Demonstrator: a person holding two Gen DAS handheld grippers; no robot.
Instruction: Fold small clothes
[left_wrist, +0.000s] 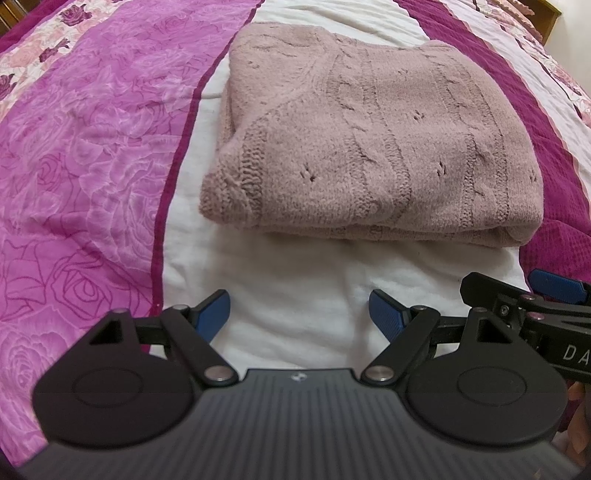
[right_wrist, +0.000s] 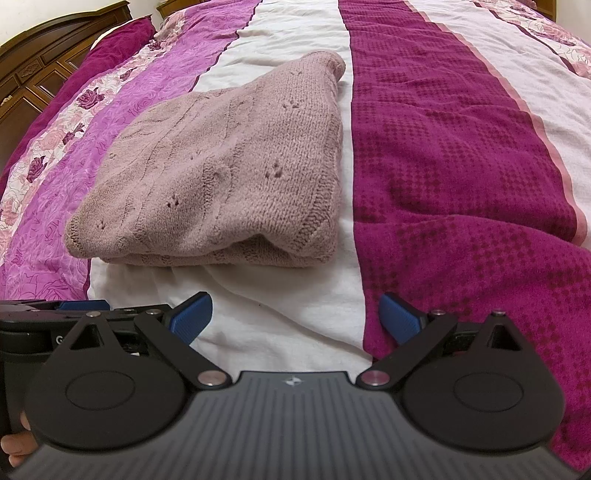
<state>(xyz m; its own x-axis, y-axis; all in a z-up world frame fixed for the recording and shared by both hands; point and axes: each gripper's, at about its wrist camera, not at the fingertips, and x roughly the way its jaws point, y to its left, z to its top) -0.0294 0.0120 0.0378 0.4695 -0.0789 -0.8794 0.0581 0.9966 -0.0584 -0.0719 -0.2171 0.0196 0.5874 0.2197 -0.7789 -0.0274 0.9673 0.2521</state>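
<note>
So the dusty-pink knitted sweater (left_wrist: 373, 147) is lying folded into a thick, roughly square bundle on the white stripe (left_wrist: 295, 295) of the bedspread, with its doubled-over edge facing the grippers and little eyelet holes and cable ribs showing on top. In the left wrist view it sits around 12 o'clock from the left gripper (left_wrist: 299, 314), well apart from the blue fingertips (left_wrist: 212, 314), nothing touching it. That gripper's jaws are spread wide with only bare white cover between them, so it's got hold of nothing. Same deal on the other side: the right gripper (right_wrist: 295, 317) is wide open over the white stripe, empty, with the sweater up at about 11 o'clock from it. The two grippers sit just beside each other. Out from there, the pink rose-print band (left_wrist: 92, 166) runs along at 9 o'clock, the dark magenta checked band (right_wrist: 461, 184) at 3 o'clock, and a dark wooden headboard (right_wrist: 40, 59) is way off at 10 o'clock.
</note>
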